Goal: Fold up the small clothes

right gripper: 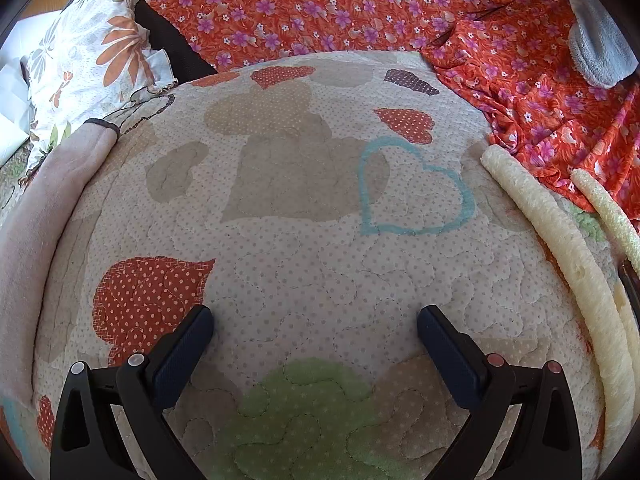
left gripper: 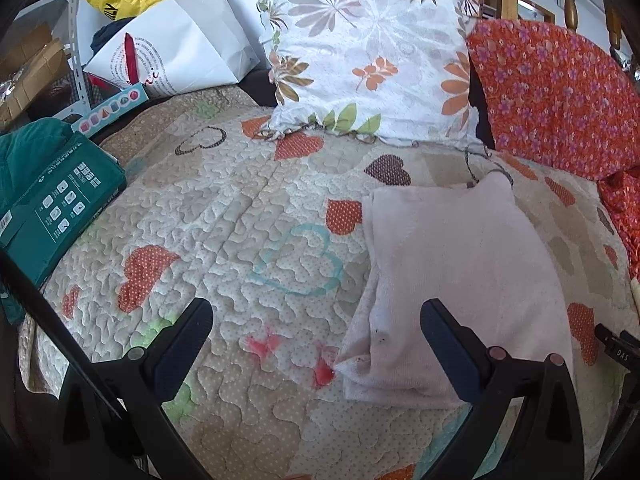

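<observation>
A small pale pink garment (left gripper: 460,280) lies folded on the heart-patterned quilt (left gripper: 240,220), right of centre in the left wrist view. My left gripper (left gripper: 316,314) is open and empty above the quilt; its right finger (left gripper: 448,340) overlaps the garment's near edge. In the right wrist view the same garment (right gripper: 44,208) shows as a pink strip along the left edge. My right gripper (right gripper: 314,320) is open and empty over bare quilt (right gripper: 320,248), well right of the garment.
A floral pillow (left gripper: 372,56) and an orange flowered cloth (left gripper: 560,92) lie at the back. A teal box (left gripper: 60,204) and a white paper bag (left gripper: 176,48) sit at left. Cream foam tubes (right gripper: 560,248) and a grey fleece item (right gripper: 596,40) lie at right.
</observation>
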Action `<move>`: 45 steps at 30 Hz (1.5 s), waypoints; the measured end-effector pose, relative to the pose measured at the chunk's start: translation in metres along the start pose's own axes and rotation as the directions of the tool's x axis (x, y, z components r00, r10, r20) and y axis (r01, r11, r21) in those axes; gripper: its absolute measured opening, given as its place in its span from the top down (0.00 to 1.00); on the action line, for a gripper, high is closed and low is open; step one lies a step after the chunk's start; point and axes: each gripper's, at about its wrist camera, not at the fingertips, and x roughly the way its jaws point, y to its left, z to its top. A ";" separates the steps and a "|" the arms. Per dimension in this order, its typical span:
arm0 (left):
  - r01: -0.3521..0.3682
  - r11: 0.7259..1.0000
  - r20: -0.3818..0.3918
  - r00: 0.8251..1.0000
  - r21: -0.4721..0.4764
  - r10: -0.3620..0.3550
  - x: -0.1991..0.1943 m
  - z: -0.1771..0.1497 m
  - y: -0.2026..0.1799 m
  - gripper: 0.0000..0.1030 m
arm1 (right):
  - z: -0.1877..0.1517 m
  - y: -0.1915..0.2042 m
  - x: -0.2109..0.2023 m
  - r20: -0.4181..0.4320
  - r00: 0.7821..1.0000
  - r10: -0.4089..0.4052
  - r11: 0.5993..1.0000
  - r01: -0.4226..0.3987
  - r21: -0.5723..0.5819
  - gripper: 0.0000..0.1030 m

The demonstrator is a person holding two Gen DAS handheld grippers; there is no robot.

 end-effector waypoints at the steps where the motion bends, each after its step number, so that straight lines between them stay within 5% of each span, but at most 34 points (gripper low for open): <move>1: 0.008 1.000 0.013 1.000 -0.012 -0.008 -0.003 0.001 0.003 0.00 | 0.000 0.000 0.000 0.000 1.000 0.000 1.000 0.000 0.000 0.00; 10: 0.028 0.999 0.119 0.993 -0.045 -0.022 -0.024 0.010 0.017 0.00 | 0.000 0.000 0.000 0.000 1.000 0.000 1.000 0.000 0.000 0.00; 25: -0.029 0.994 0.020 0.999 -0.106 0.031 -0.015 0.006 0.052 0.00 | 0.000 0.000 0.000 0.000 1.000 0.000 1.000 0.000 0.000 0.00; 45: -0.019 0.999 -0.018 1.000 -0.046 0.018 0.001 -0.003 0.022 0.00 | 0.000 0.000 -0.001 0.001 1.000 0.001 1.000 -0.001 0.000 0.00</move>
